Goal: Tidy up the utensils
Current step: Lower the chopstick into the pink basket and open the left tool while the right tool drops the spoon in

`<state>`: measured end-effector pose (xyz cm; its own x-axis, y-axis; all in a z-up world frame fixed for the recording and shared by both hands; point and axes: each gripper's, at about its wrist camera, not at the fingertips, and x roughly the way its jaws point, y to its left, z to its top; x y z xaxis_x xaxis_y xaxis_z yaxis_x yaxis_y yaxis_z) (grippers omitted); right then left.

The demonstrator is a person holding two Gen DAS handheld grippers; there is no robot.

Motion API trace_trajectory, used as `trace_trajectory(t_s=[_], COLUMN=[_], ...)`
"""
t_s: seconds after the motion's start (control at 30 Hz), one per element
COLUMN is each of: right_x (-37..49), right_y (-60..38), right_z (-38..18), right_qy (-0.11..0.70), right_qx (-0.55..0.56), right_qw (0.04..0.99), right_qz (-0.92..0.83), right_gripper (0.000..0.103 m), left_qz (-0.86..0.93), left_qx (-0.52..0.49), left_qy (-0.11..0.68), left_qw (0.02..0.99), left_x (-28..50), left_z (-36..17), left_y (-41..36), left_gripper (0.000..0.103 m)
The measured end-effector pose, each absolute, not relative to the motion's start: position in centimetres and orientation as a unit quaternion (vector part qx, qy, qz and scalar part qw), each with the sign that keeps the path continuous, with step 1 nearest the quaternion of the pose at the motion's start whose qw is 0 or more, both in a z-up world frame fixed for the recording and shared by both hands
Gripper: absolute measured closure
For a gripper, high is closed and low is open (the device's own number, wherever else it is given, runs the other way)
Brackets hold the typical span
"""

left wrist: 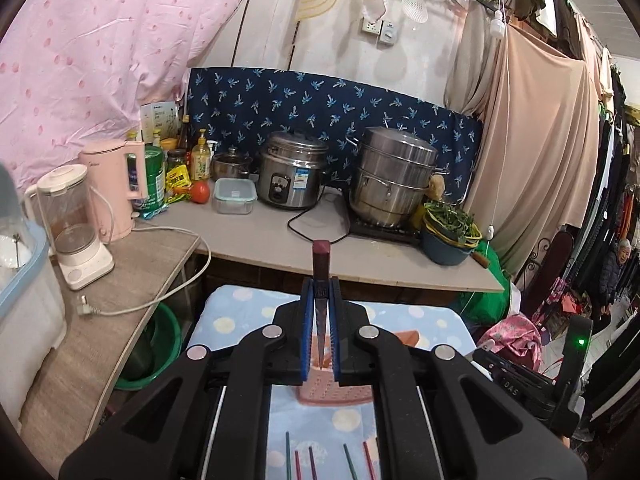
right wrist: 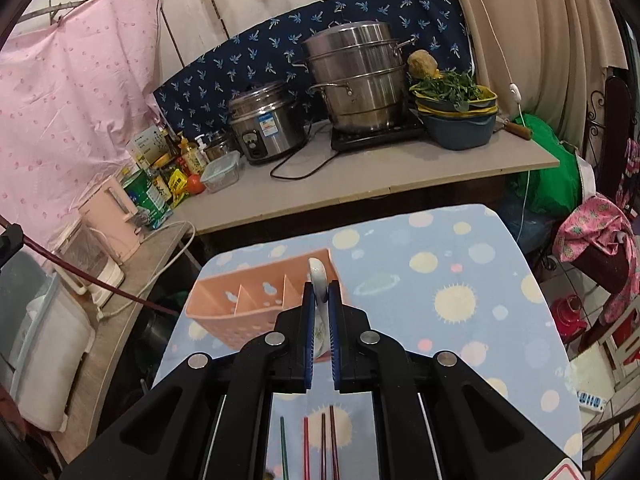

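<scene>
Your left gripper (left wrist: 320, 292) is clamped on a dark red chopstick (left wrist: 321, 264), its butt end poking out at twelve o'clock. Your right gripper (right wrist: 320, 296) pinches a white spoon (right wrist: 319, 280) edge-on. At eleven o'clock of it lies the pink divided caddy (right wrist: 240, 300) on the spotted blue cloth (right wrist: 440, 272). More chopsticks (right wrist: 320, 440) lie at six o'clock below.

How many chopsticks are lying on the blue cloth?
5 in the left wrist view: one green, two reddish, another green, one red, all at the near edge under the gripper. More may be hidden.
</scene>
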<state>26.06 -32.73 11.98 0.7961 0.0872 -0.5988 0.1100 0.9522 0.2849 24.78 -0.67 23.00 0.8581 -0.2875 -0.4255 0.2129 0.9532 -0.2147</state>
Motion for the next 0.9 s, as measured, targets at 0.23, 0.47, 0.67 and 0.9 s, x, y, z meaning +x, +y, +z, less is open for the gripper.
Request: trace_trajectory(t_s=[0.23, 0.47, 0.67, 0.9], right_x=[30.7, 33.2, 34.0, 33.3], right_y=[-32.9, -31.9, -31.7, -31.9], right_z=[10.7, 8.4, 6.5, 6.6], right_qy=[0.332, 0.357, 0.374, 0.366], right_qx=[0.158, 0.146, 0.148, 0.154], right_qw=[0.930, 0.923, 0.915, 0.918], right_qz=[-0.007, -0.004, -0.002, -0.007], right_gripper=[0.096, 0.096, 0.096, 0.090], left_qz=[-0.126, -0.122, -0.114, -0.095], left_qx=[-0.074, -0.075, -0.065, -0.061], left_qy=[0.244, 0.267, 0.280, 0.283], left_qw=[0.959, 0.953, 0.951, 0.952], left_x=[28.4, 31.0, 31.9, 32.0], left_z=[21.5, 19.2, 17.4, 16.3], left_y=[-2.2, -2.9, -3.2, -2.8], left_gripper=[0.096, 0.096, 0.096, 0.088])
